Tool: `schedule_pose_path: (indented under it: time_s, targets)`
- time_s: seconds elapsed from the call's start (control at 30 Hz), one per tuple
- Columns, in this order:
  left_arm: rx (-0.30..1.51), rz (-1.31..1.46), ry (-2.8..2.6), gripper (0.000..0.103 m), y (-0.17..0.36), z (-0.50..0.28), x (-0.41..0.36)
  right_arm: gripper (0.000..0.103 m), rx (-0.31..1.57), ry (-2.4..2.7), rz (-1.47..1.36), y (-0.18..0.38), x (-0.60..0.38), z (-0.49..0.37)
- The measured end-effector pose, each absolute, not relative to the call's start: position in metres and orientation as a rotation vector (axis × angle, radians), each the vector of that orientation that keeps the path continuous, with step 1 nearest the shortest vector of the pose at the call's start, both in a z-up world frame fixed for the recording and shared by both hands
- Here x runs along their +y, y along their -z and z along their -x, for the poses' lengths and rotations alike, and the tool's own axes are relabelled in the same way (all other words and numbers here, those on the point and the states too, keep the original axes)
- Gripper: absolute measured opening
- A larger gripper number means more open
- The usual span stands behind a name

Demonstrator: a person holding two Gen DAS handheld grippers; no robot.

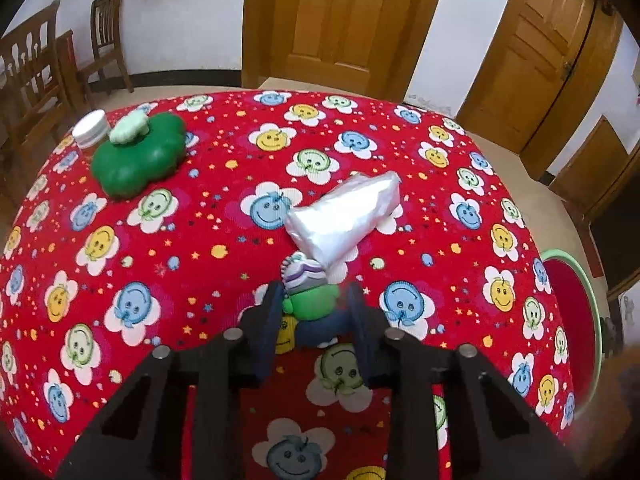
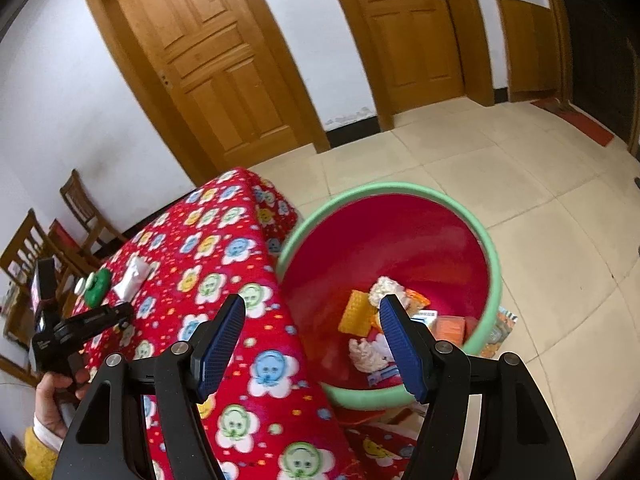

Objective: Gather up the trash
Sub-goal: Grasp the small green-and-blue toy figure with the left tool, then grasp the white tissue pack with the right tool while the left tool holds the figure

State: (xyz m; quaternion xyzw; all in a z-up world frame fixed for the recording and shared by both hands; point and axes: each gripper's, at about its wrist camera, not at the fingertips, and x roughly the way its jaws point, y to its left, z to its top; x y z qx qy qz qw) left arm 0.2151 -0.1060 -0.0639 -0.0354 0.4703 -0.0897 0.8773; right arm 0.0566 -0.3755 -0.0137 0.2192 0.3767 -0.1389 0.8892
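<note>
On the red smiley-flower tablecloth (image 1: 168, 240), my left gripper (image 1: 314, 294) is shut on a small crumpled wrapper (image 1: 304, 276), green, white and purple, which still rests on the cloth. Just beyond it lies a silvery plastic bag (image 1: 344, 216). My right gripper (image 2: 313, 308) stands open and empty, hovering over the table corner beside the red bin with a green rim (image 2: 494, 280). Inside the bin are a yellow wrapper (image 2: 356, 312), white crumpled paper (image 2: 384, 284) and other scraps. The right wrist view also shows the left gripper (image 2: 120, 314) in a person's hand (image 2: 52, 392).
A green flower-shaped box (image 1: 140, 156) with a pale lid and a white jar (image 1: 91, 128) sit at the table's far left. The bin (image 1: 576, 320) stands on the tiled floor off the table's right edge. Wooden chairs (image 1: 36, 80) stand left and doors (image 1: 340, 20) lie behind.
</note>
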Motion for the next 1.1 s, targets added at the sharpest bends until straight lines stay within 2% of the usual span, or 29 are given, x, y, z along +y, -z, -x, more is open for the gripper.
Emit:
schedule_pose_path:
  time_s: [0.23, 0.57, 0.73, 1.1]
  targets:
    - [0.936, 0.103, 0.175, 0.028, 0.043, -0.210, -0.075, 0.073, 0.777, 0.203, -0.405, -0.005, -0.345, -0.076]
    - [0.864, 0.097, 0.026, 0.028, 0.006, -0.210, 0.017, 0.074, 0.789, 0.061, -0.332, -0.023, -0.284, -0.122]
    - [0.854, 0.149, -0.006, 0.028, 0.015, -0.211, 0.050, 0.075, 0.830, 0.016, -0.338, -0.015, -0.251, -0.158]
    - [0.872, 0.207, 0.004, 0.028, 0.053, -0.221, 0.063, 0.075, 0.930, 0.023, -0.293, 0.035, -0.180, -0.241]
